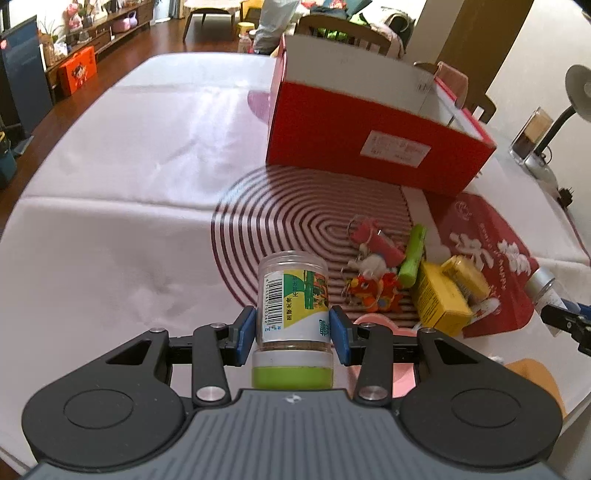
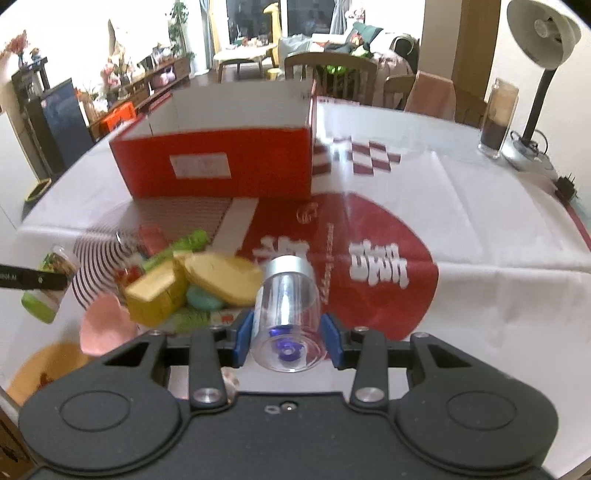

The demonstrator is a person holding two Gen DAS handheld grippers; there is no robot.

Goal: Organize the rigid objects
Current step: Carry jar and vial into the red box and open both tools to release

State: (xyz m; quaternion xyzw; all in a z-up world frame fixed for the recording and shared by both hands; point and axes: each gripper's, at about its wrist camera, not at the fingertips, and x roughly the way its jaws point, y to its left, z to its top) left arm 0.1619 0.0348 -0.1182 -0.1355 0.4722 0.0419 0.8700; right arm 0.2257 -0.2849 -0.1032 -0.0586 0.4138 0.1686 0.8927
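The left gripper [image 1: 292, 328] jaws hold a green-lidded spice jar [image 1: 293, 306]. The right gripper [image 2: 288, 334] jaws hold a clear silver-capped jar [image 2: 286, 314]. Both are in front of the red box [image 1: 373, 144].

This is a lived-in home, an open dining and living room. The bench [image 2: 461, 221] is a dining table under a white cloth printed with red shapes, with curved-back wooden dining chairs [image 2: 330, 68] along its far edge, clothes draped over some of them. Beyond lie a dark wooden floor [image 1: 162, 37], a long low wooden sideboard [image 1: 110, 22] crowded with flowers and soft toys, a small pale coffee table [image 2: 242, 55], and a sofa [image 2: 354, 35] piled with cushions. A white gooseneck desk lamp [image 2: 541, 33] stands at the table's corner.
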